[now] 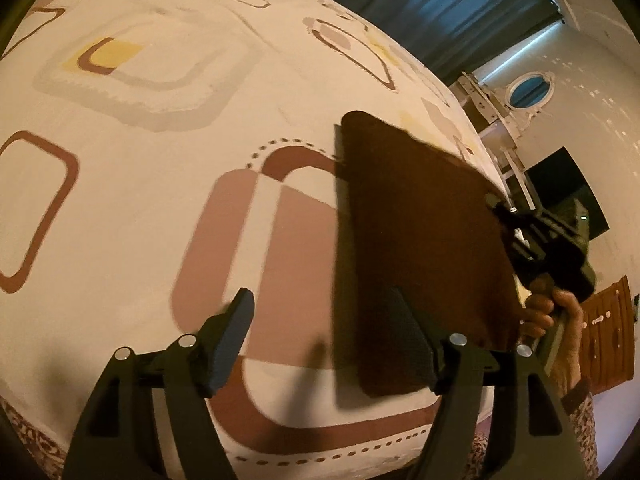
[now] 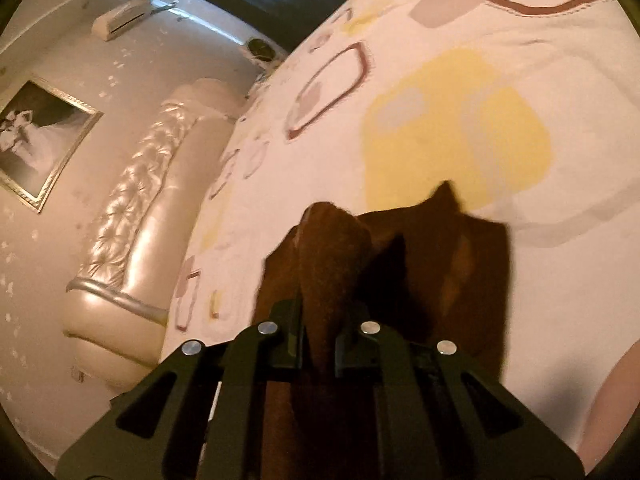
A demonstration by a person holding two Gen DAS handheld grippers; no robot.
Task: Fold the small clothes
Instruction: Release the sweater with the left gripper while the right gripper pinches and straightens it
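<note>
Clearance around the brown cloth was wide on its left, where bare bedspread ran out to the far side of the bed. On its right, the cloth's edge lay close to the bed's edge. The cloth was raised off the bedspread and cast a shadow beneath itself; its near rounded corner hung just beside the inner face of the left gripper's right finger. The left gripper stood with its fingers spread wide and gripped nothing, the left finger over the bedspread's brown print. The right gripper had its fingers drawn narrow on a bunched fold of the cloth, which stood up between them and reached past the tips. In the left wrist view the right gripper met the cloth's right edge from the side, and the person's hand gripped its handle below. The bedspread was white with rounded squares in brown, pink, grey and yellow. A tufted headboard bounded the bed on one side, with a framed photograph and an air conditioner on the wall behind it. Dark blue curtains hung beyond the bed, and a wooden cabinet stood by the wall.
</note>
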